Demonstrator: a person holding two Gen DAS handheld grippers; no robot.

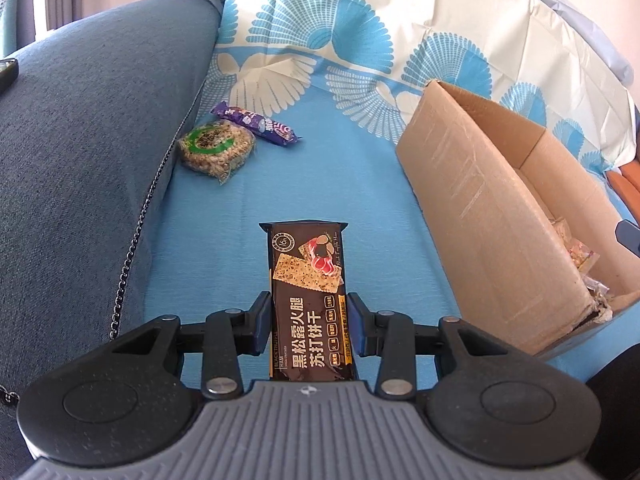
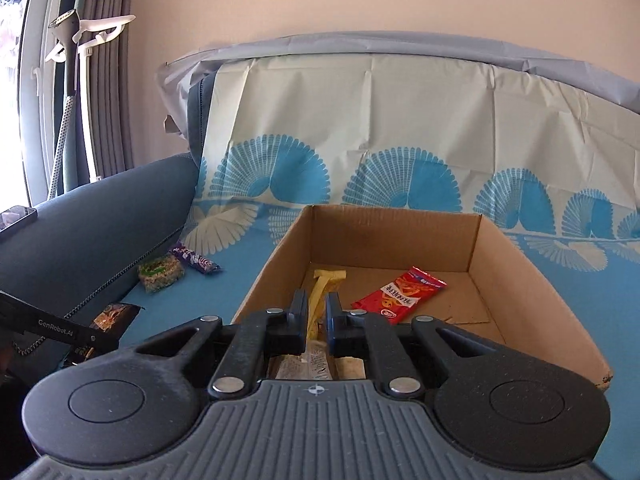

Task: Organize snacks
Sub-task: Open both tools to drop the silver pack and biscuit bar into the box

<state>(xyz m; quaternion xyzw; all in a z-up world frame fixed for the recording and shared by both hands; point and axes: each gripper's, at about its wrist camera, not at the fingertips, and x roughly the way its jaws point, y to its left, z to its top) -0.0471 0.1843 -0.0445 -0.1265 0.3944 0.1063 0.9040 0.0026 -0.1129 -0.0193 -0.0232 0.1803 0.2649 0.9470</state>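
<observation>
Both grippers loaded: my left gripper (image 1: 308, 322) clamps a dark cracker pack (image 1: 307, 300) over the blue cover, my right gripper (image 2: 317, 316) pinches a thin yellow packet (image 2: 320, 292) above the cardboard box (image 2: 500, 276). Red packet (image 2: 400, 294) already boxed; rice cake (image 1: 216, 151) and purple bar (image 1: 256, 124) remain by the armrest.

A blue-grey fabric sofa (image 2: 100, 216) is lying under a blue-and-cream fan-print cover (image 2: 360, 128). Daylight is coming through a window (image 2: 16, 80) at left, beside grey curtains (image 2: 108, 92); a plain beige wall (image 2: 360, 0) is rising behind.
</observation>
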